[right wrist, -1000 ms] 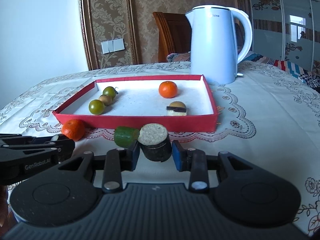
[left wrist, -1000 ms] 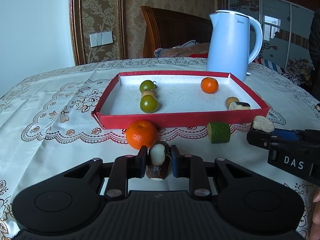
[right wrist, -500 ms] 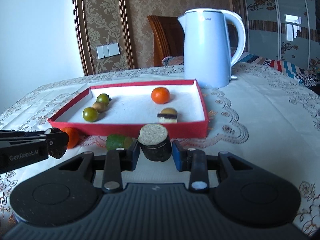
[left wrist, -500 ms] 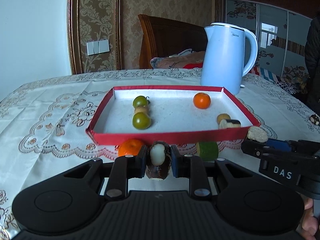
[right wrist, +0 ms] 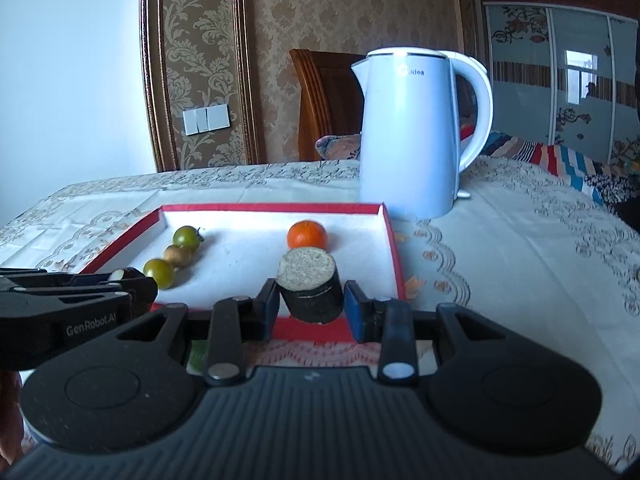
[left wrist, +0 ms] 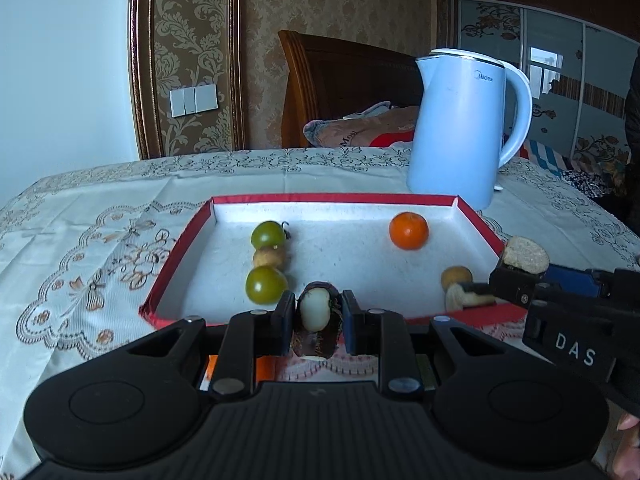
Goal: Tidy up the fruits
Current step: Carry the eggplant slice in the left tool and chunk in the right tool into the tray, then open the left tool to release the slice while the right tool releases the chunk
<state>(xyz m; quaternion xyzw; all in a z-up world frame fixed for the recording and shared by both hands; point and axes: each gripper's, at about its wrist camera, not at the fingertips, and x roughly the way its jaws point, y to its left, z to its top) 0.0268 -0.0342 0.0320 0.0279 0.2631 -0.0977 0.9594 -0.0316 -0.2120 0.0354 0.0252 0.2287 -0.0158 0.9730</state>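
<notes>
My left gripper [left wrist: 315, 322] is shut on a dark peeled fruit with white flesh [left wrist: 316, 325], held above the near edge of the red tray [left wrist: 182, 248]. My right gripper [right wrist: 311, 310] is shut on a dark cut fruit chunk with a pale top [right wrist: 310, 290], also over the tray's near edge. In the tray lie two green tomatoes [left wrist: 266, 285], a small brown fruit [left wrist: 269, 257], an orange [left wrist: 409, 231] and a brown piece with a cut slice [left wrist: 460, 290]. An orange [left wrist: 262, 366] and a green piece [right wrist: 199, 354] lie on the cloth under the grippers, mostly hidden.
A pale blue kettle [left wrist: 460, 136] stands just behind the tray's far right corner. A wooden chair [left wrist: 344, 84] with cloth on it is behind the table. The lace tablecloth [left wrist: 88, 232] stretches left and right of the tray.
Both grippers have risen and moved forward with their fruit, from above the cloth to over the tray's near edge. The loose orange and green piece have slipped under the gripper bodies.
</notes>
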